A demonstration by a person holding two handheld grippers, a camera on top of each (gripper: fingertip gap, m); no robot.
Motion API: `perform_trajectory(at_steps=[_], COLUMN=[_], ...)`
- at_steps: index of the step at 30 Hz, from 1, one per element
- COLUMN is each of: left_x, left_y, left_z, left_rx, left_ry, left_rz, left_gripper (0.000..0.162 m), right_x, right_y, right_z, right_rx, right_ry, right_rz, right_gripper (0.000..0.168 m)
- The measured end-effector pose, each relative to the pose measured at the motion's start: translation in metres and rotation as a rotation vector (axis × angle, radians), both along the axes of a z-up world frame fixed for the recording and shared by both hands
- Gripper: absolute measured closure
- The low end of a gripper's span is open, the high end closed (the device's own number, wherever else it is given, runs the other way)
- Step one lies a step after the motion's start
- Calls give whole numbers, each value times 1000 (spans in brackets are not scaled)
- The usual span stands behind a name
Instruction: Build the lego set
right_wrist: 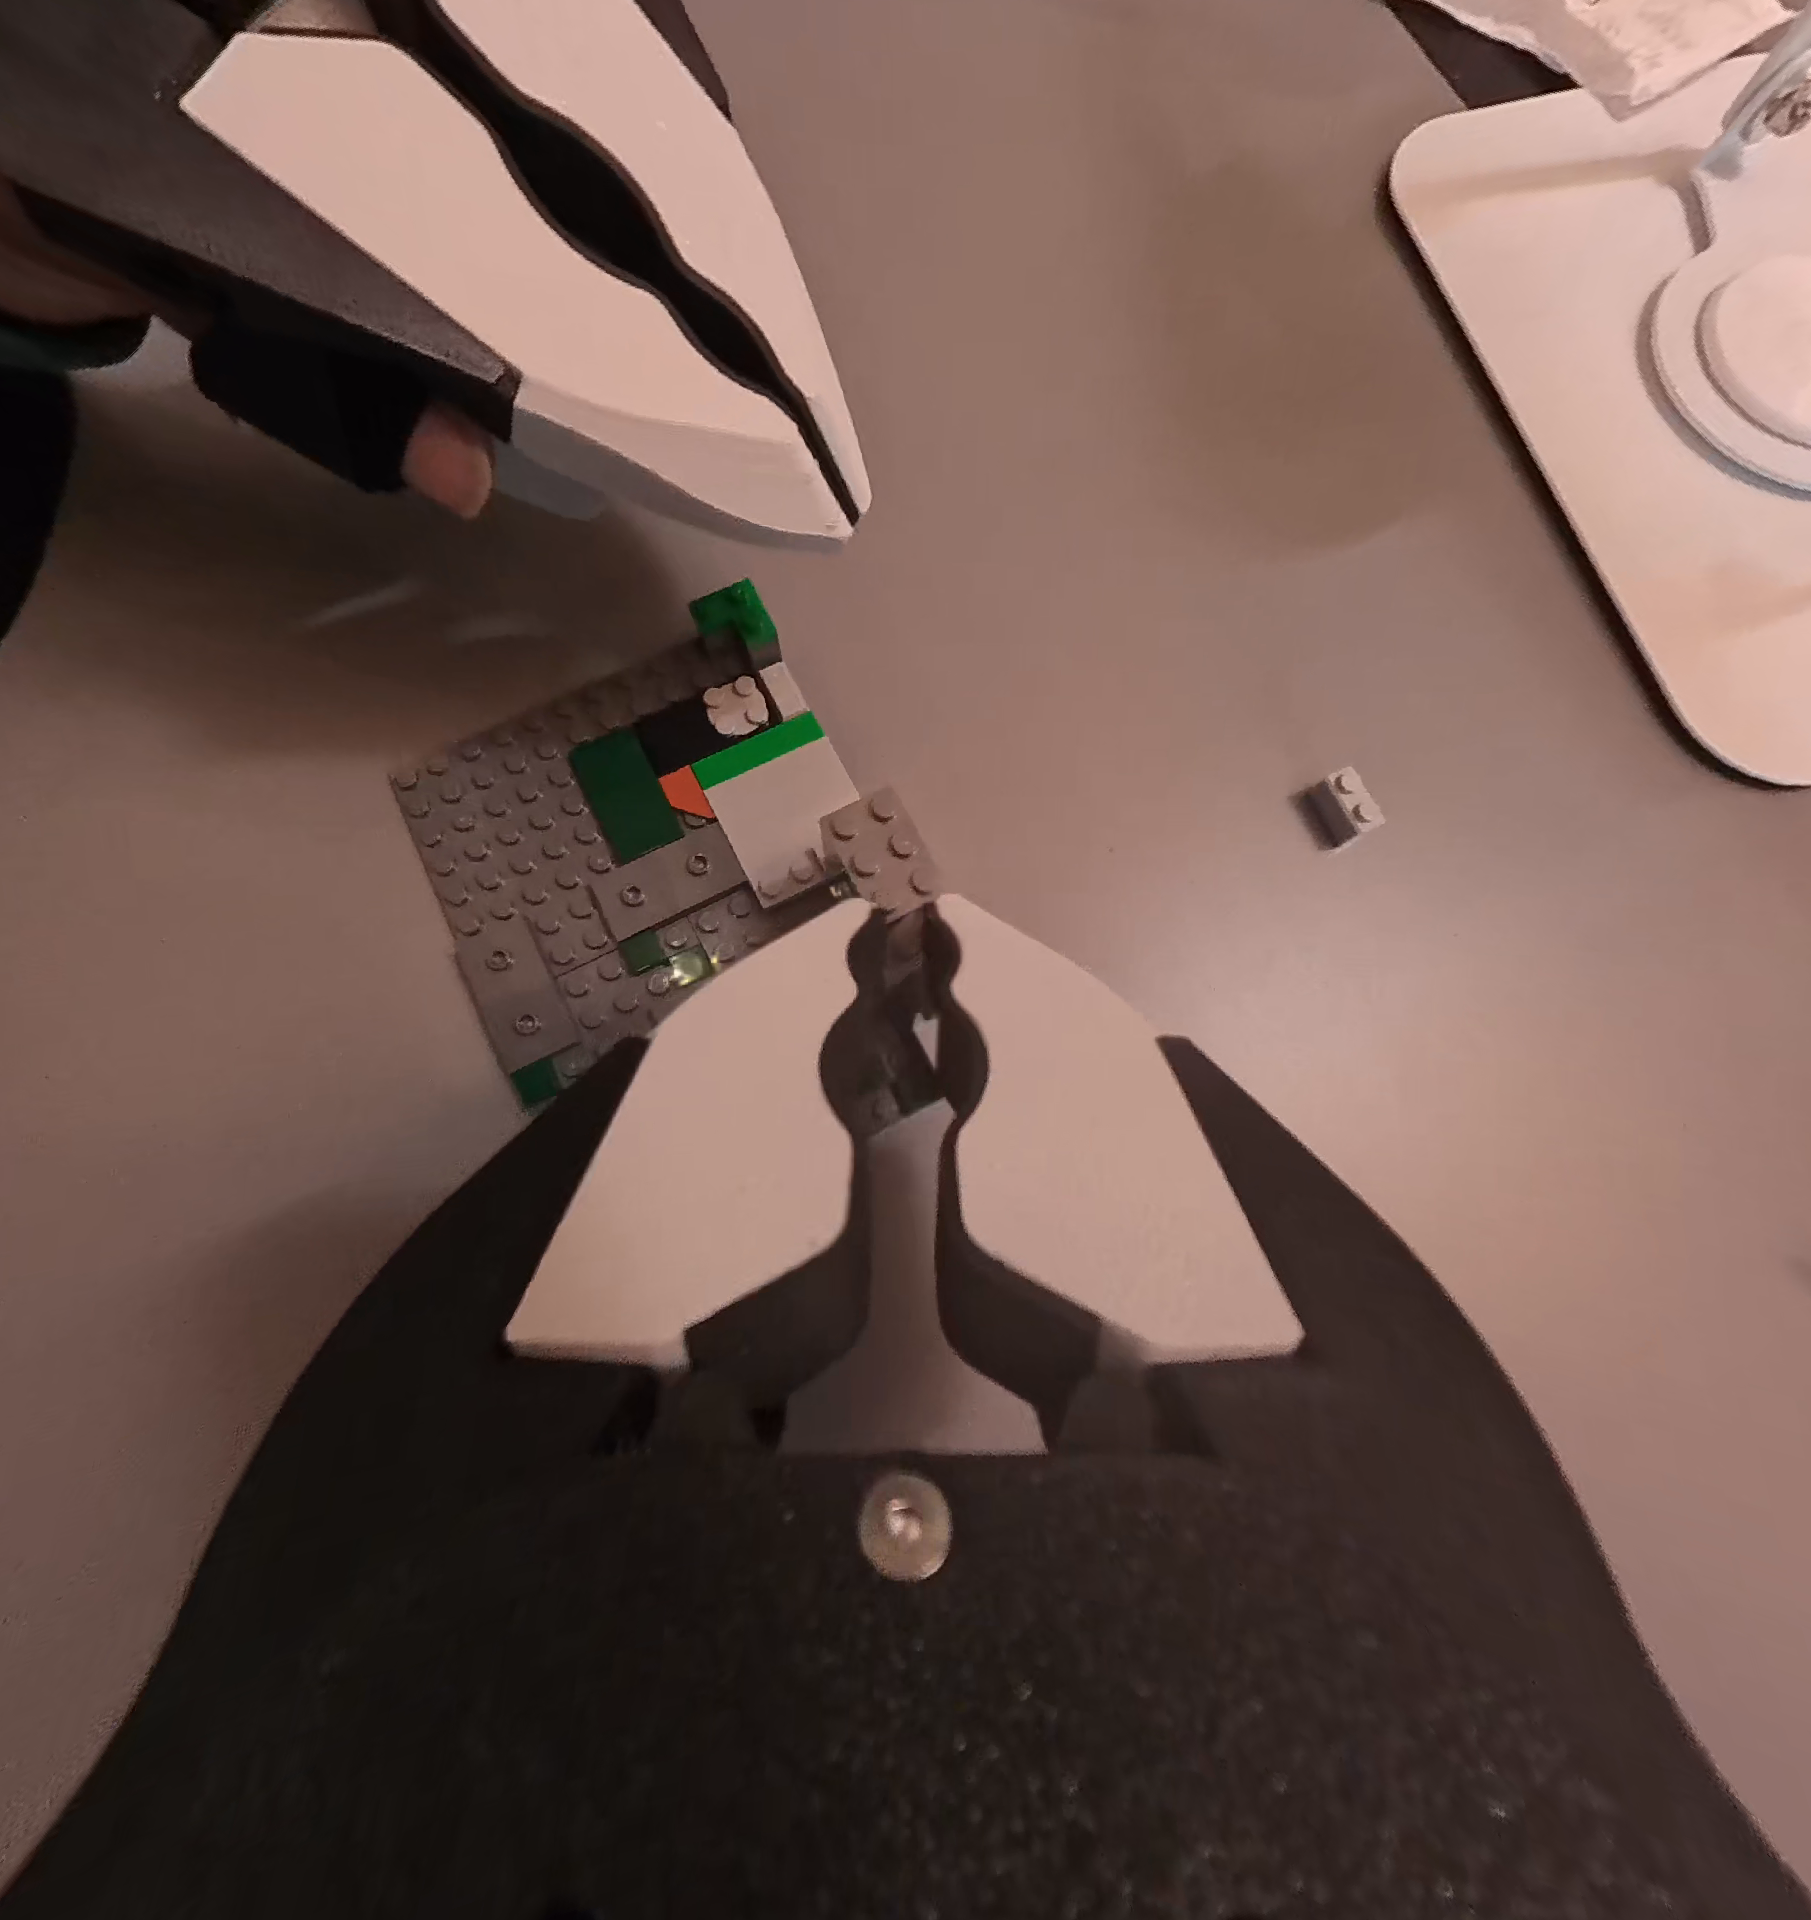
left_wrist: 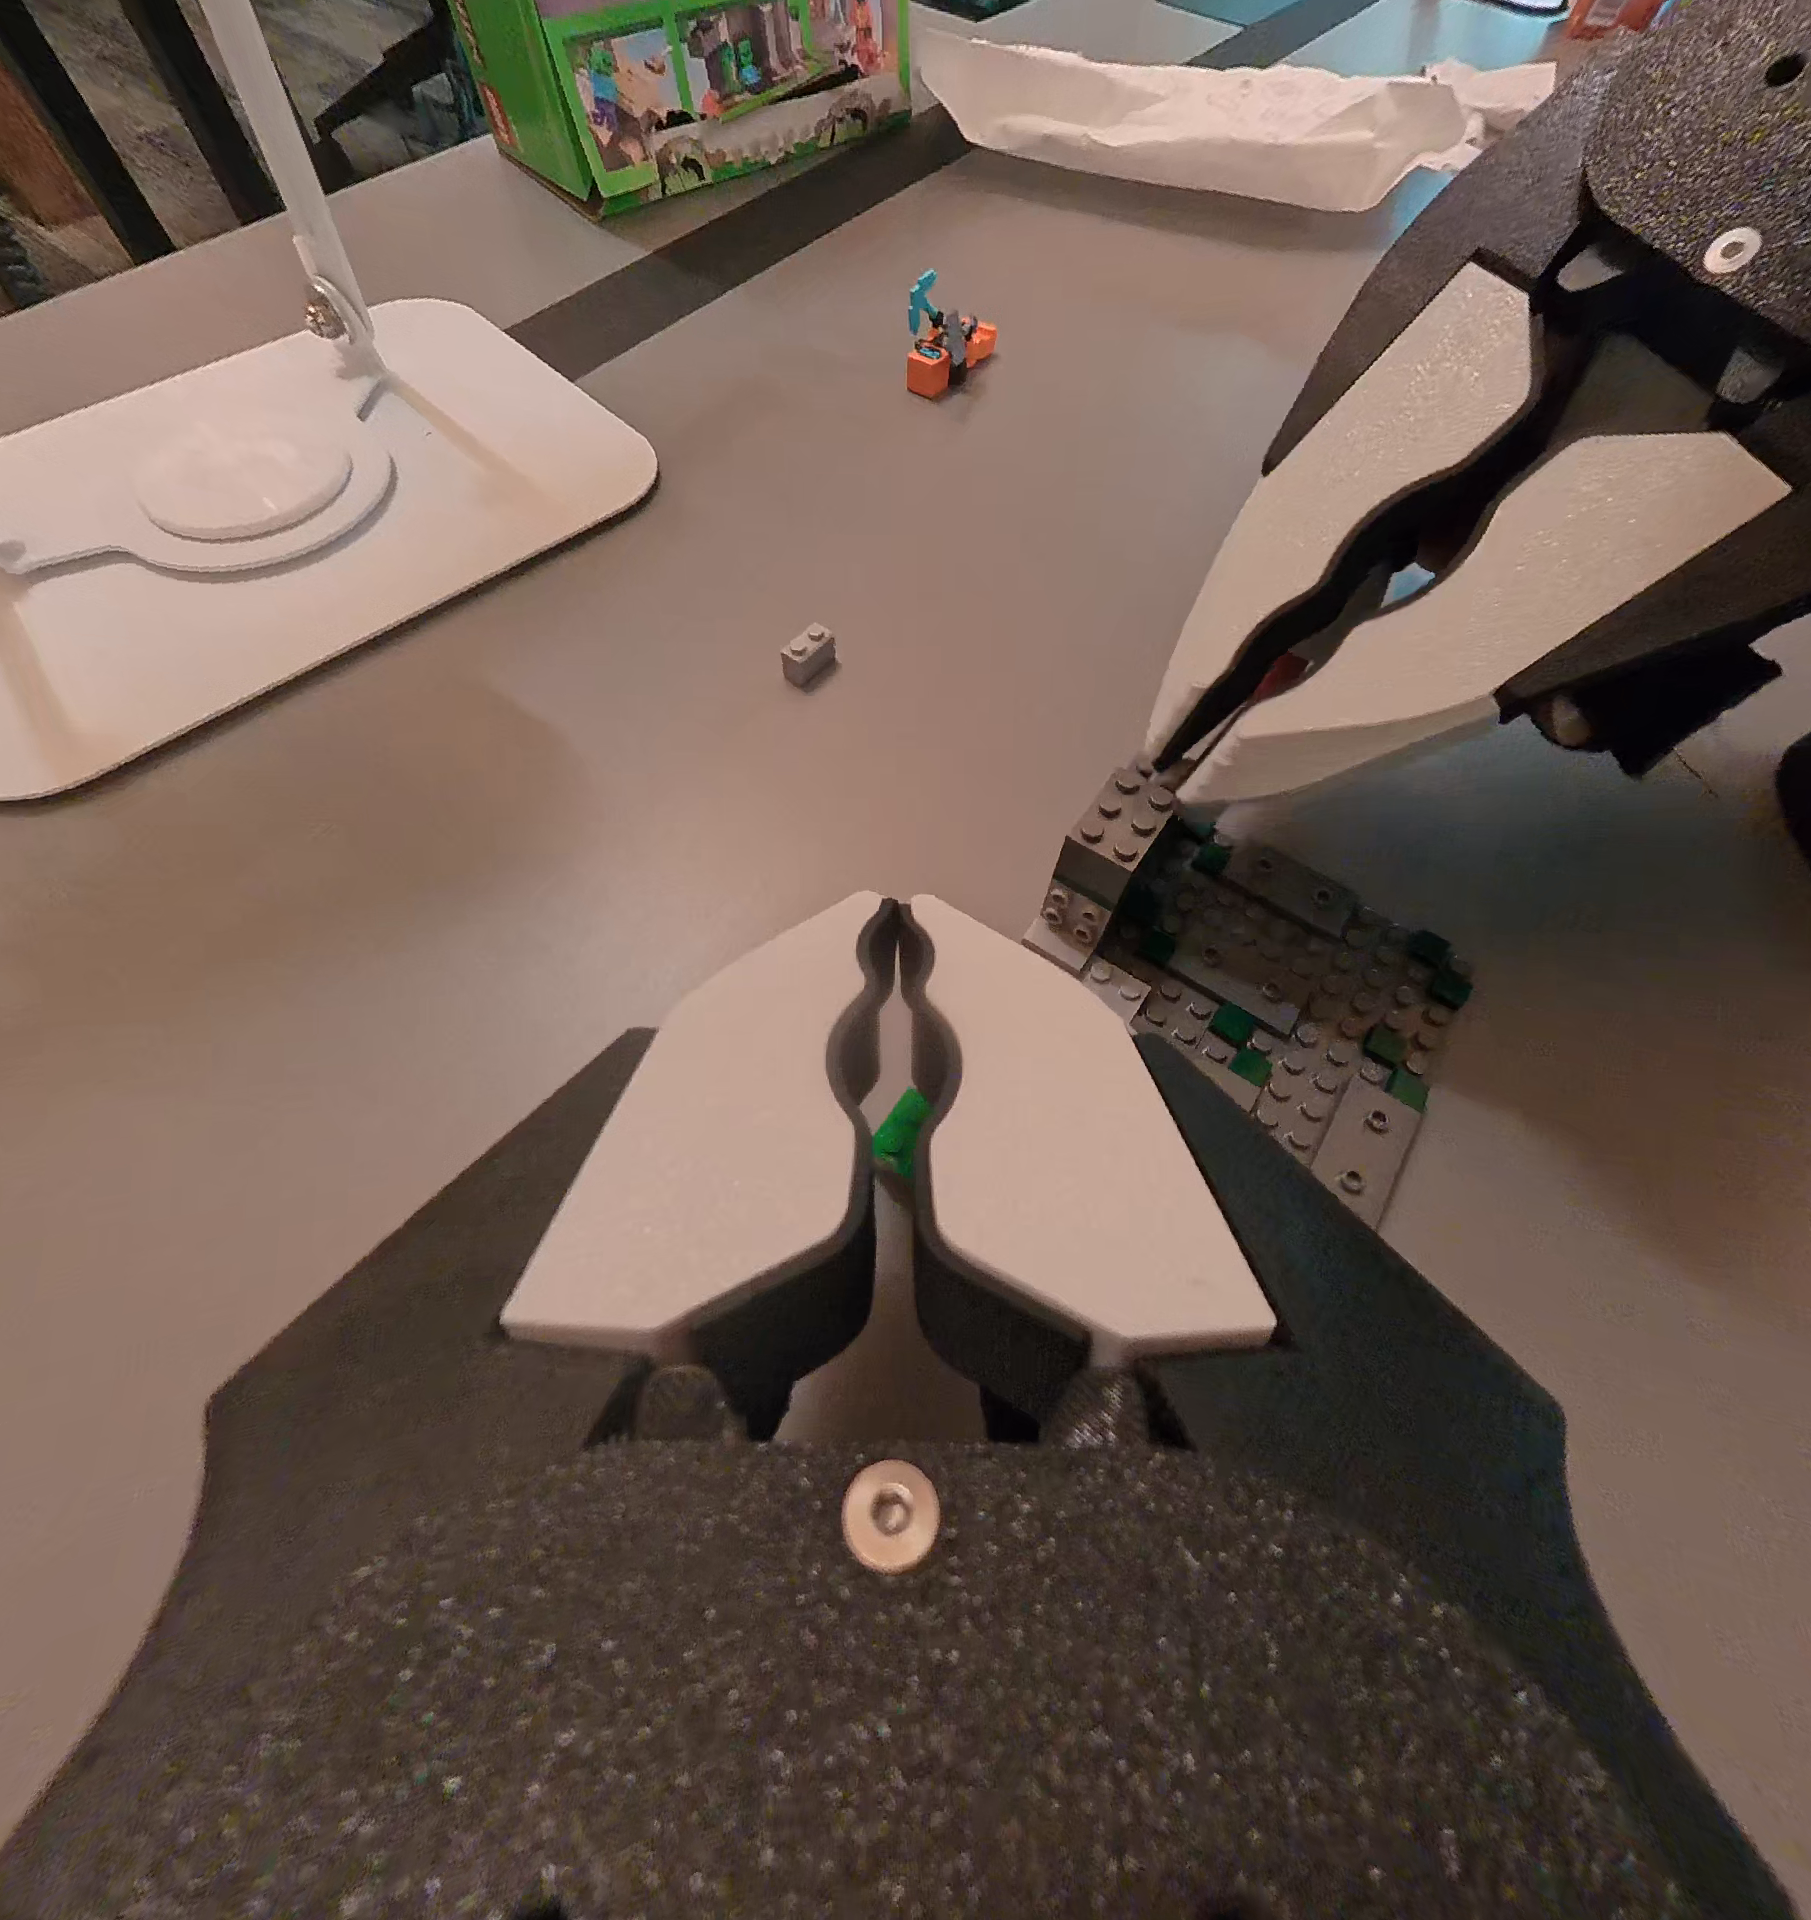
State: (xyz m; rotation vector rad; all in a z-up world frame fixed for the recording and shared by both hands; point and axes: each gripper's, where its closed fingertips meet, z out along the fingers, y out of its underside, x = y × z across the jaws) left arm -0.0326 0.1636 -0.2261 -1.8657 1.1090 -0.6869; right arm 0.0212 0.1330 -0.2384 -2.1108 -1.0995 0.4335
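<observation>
- Left gripper (left_wrist: pixel 896 914): fingers closed, empty, beside the lego build (left_wrist: pixel 1285 997).
- Right gripper (right_wrist: pixel 901 914): fingers clamp the build's grey corner tower (right_wrist: pixel 885 847).
- Loose grey brick (left_wrist: pixel 808 655) lies apart.

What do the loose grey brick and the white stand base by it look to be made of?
Loose grey brick: moulded plastic by its look, with a dull sheen, crisp edges and round studs on top. White stand base: smooth, thin, rounded-corner plate, likely painted metal or hard plastic; the pictures cannot settle which.
</observation>
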Motion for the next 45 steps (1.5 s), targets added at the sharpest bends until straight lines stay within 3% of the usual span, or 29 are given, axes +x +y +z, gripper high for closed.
perform_trajectory(at_steps=[1, 9, 21, 29, 39, 45], left_x=[0, 0, 2, 1, 2, 3], left_y=[0, 0, -1, -2, -3, -4], left_z=[0, -3, -4, -1, 0, -2], left_rx=[-2, -5, -14, -6, 0, 0], left_ry=[0, 6, 2, -4, -2, 4], left_rz=[0, -3, -14, -14, -21, -24], left_gripper=[162, 162, 162, 162, 162, 162], right_x=[1, 11, 9, 6, 10, 7], right_y=[0, 1, -36, -32, -11, -1], right_z=[1, 10, -27, -35, 10, 1], right_rx=[7, 8, -24, -28, 376, 550], right_ry=[0, 9, -51, -81, -353, -581], right_rz=[10, 133, -8, -58, 317, 572], right_gripper=[168, 165, 147, 150, 150, 150])
